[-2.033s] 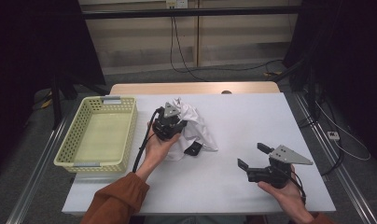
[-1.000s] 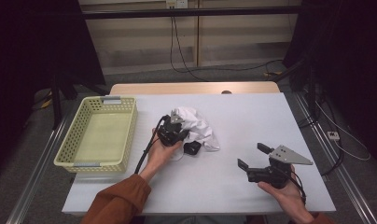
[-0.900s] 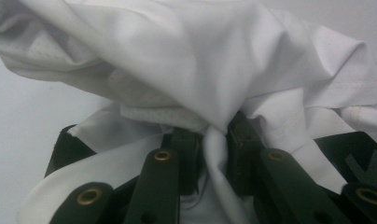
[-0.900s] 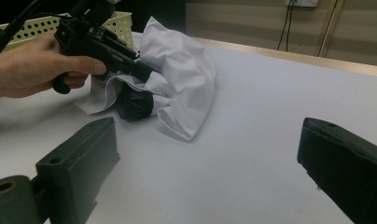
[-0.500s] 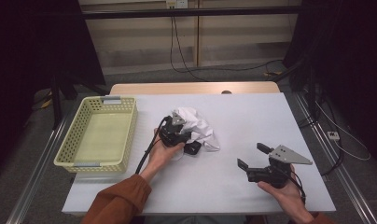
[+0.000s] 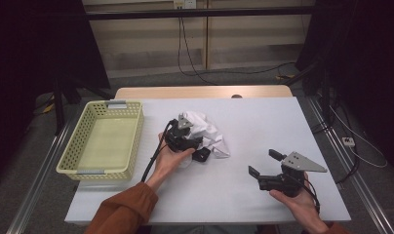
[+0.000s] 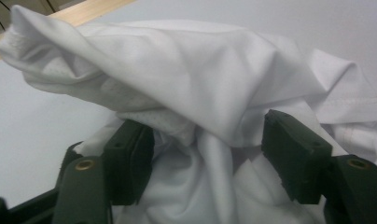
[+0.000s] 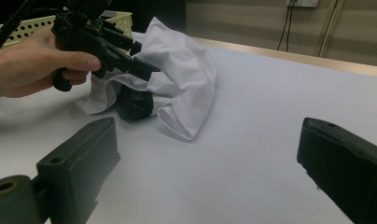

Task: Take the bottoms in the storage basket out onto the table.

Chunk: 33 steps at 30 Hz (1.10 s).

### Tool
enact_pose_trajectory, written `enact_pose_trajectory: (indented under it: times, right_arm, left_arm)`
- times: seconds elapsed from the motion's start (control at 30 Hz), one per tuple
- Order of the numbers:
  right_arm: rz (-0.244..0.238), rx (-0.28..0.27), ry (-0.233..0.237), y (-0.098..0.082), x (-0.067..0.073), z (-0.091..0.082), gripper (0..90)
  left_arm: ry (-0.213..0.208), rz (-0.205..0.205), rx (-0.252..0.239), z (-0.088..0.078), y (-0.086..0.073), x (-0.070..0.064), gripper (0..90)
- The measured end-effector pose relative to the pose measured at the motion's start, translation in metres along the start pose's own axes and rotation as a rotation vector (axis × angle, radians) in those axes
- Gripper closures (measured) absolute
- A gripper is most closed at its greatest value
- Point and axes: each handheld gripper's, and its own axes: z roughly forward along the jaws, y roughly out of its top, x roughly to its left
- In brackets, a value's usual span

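A crumpled white cloth (image 6: pixel 210 132) (image 7: pixel 191 70) (image 8: pixel 184 74) lies in a heap on the white table (image 6: pixel 263 117), just left of its middle. My left gripper (image 6: pixel 199 147) (image 7: pixel 210 154) (image 8: pixel 142 88) is pushed into the cloth's near side. Its jaws have just been opening, and a fold of cloth still stands between them. The right-hand pad stands clear of the cloth in the left gripper view. My right gripper (image 6: pixel 265 163) (image 8: pixel 210 163) rests low at the front right, open, with nothing between its jaws and pointing towards the cloth.
A pale yellow mesh basket (image 6: pixel 70 156) with nothing in it stands at the table's left edge. Bare tabletop separates the cloth from the right gripper. A wooden strip (image 6: pixel 200 91) runs along the far edge, and cables hang behind it.
The left jaws have spread apart around the cloth, which has sunk from a raised bunch to a lower heap on the table. The right hand has stayed put.
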Motion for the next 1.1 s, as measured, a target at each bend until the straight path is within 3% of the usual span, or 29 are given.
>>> enact_pose_trajectory:
  times: [0.43,0.6,1.1]
  right_arm:
    - [0.007,0.003,0.007,-0.001,-0.003,0.001,5.1]
    - [0.006,0.0,0.012,-0.001,-0.003,0.002,5.1]
    - [0.014,0.002,0.005,-0.001,-0.005,0.002,5.1]
  left_arm:
    - [0.013,-0.044,-0.034,-0.005,0.003,0.006,11.7]
    - [0.014,-0.072,-0.066,-0.01,0.005,0.008,8.8]
    - [0.012,-0.065,-0.12,-0.023,0.011,0.007,6.3]
